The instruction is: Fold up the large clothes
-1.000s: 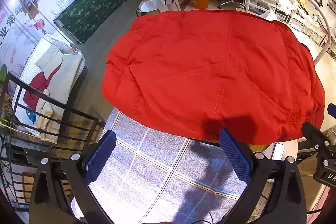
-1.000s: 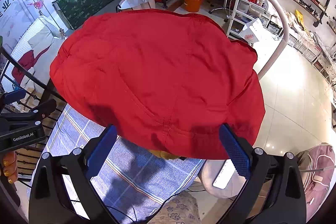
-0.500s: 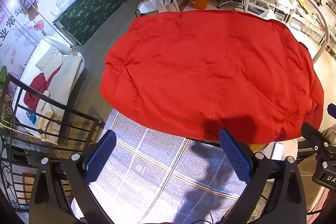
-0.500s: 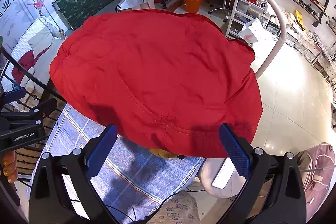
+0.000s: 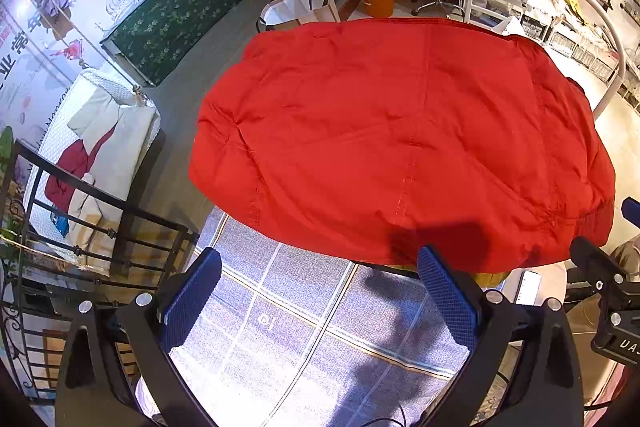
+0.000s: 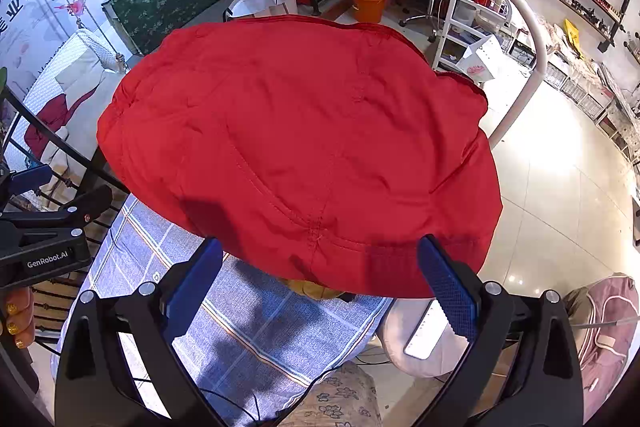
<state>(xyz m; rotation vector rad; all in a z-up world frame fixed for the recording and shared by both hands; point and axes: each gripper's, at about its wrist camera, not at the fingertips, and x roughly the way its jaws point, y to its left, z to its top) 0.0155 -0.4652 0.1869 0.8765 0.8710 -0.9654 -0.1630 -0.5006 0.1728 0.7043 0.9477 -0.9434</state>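
- The red garment [image 5: 400, 131] lies spread over the far part of the counter [image 5: 304, 311], which is covered in blue checked cloth.
- Its near hem runs just ahead of both grippers; its side edges overhang the counter.
- The left gripper [image 5: 320, 291] is spread wide and holds nothing, above bare checked cloth.
- The right gripper [image 6: 320, 279] is likewise wide apart and empty, at the hem.
- A white curved pole [image 6: 532, 39] arches beyond the garment's right edge.
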